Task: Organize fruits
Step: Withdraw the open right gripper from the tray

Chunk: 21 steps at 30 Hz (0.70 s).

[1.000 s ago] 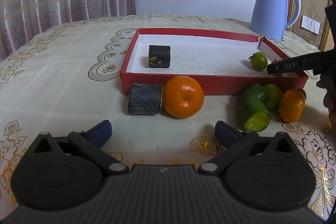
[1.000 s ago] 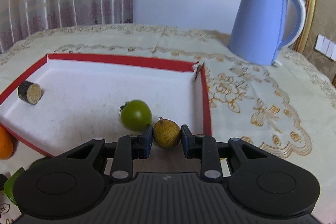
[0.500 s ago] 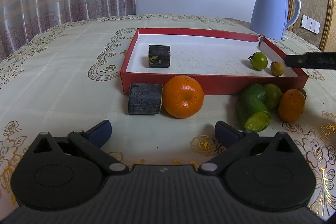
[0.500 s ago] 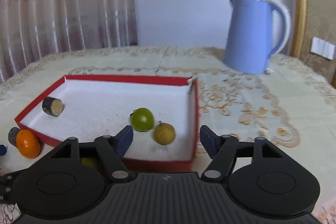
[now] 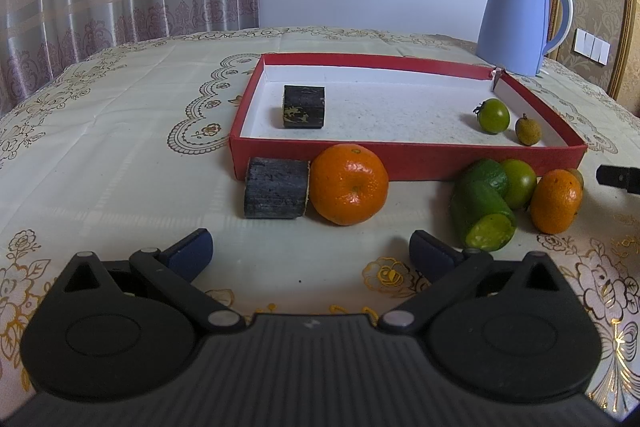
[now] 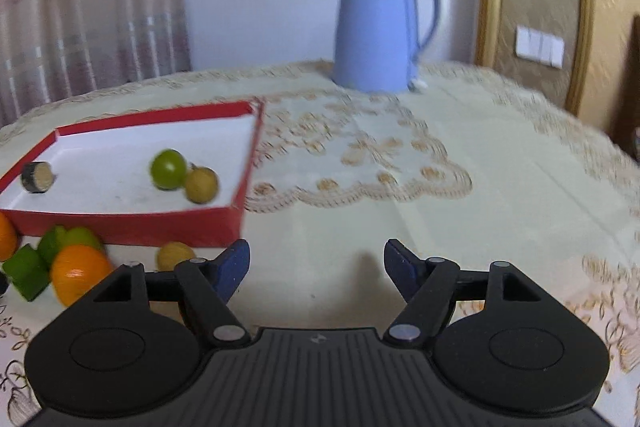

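On a table with a cream tablecloth [image 5: 120, 147]: a flat red box [image 5: 400, 159], white inside.

Inside the red box, close to its right wall: a small green fruit [image 5: 495, 115] and a little brown fruit [image 5: 528, 131], just beside each other. Inside too, nearer the left wall: a black block [image 5: 304, 106], lying all alone.

Outside the red box, right up against its front wall: a second black block [image 5: 277, 193] and a big orange [image 5: 349, 183], touching each other. Further right along the same front wall: a cut green piece [image 5: 482, 211], a round green fruit [image 5: 520, 182] and a small orange [image 5: 556, 201], all bunched together. Tucked behind the small orange, near the front right corner of the red box: one more brown fruit [image 6: 175, 255].

Behind the red box, past its far right corner: a blue kettle [image 5: 516, 19], standing upright.

In front of the red box, low over the cloth: the left gripper [image 5: 310, 247], with fingers spread wide and nothing between them. Pointing toward the second black block and the big orange, well short of both.

To the right of the red box, off its front right corner: the right gripper [image 6: 316, 267], with fingers wide apart too. Holding nothing, with only bare cloth in the gap. In the left view, just one dark tip of it, poking in at the right edge beside the small orange. A bit blurry in the right view.
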Tool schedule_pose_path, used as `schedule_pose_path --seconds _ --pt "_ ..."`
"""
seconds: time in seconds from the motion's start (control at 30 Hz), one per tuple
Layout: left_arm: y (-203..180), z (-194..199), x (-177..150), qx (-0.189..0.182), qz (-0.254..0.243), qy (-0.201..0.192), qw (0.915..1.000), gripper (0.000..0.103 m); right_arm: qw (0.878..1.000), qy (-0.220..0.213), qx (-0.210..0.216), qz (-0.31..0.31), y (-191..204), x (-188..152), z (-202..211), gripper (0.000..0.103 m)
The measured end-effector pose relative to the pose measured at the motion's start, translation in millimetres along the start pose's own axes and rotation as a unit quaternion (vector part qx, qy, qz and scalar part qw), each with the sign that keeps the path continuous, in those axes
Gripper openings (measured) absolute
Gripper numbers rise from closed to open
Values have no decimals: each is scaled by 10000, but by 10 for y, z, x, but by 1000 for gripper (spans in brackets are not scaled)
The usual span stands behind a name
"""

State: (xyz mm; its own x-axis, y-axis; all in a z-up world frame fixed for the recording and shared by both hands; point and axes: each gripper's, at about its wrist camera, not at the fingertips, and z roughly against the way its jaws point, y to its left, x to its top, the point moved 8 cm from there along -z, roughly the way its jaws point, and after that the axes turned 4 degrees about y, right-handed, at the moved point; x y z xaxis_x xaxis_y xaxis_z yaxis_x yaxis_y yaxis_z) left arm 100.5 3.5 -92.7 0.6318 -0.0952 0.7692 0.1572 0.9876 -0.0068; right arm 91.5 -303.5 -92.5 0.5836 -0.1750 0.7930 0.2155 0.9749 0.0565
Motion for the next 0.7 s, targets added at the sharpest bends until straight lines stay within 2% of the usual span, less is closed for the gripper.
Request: schedule_pose_path --seconds 0.1,0.13,0.23,0.3,0.33,0.37,0.53,0.7 --pt "3 -1 -1 3 3 1 10000 103 9997 191 -105 -144 -53 -39 -103 75" --pt "0 -3 -3 4 1 2 10000 103 9997 133 -119 -148 -52 -33 -85 76" --pt "1 0 -3 3 6 0 10000 103 9995 239 -143 -125 -29 -56 -114 84" --pt "3 7 -4 27 11 -31 10000 103 9995 268 -190 -38 1 -56 -127 87" --pt "8 12 -4 9 22 -42 10000 103 9993 276 -247 -20 2 -57 -132 94" --pt "22 18 -5 -22 75 -48 10000 103 9991 312 -296 -39 -11 -60 -145 97" --pt "124 60 8 -150 410 -86 9990 103 9991 361 -212 -109 -32 -62 -168 99" --pt "159 38 88 -62 506 -117 9986 103 9991 364 -206 -113 -31 -61 -170 99"
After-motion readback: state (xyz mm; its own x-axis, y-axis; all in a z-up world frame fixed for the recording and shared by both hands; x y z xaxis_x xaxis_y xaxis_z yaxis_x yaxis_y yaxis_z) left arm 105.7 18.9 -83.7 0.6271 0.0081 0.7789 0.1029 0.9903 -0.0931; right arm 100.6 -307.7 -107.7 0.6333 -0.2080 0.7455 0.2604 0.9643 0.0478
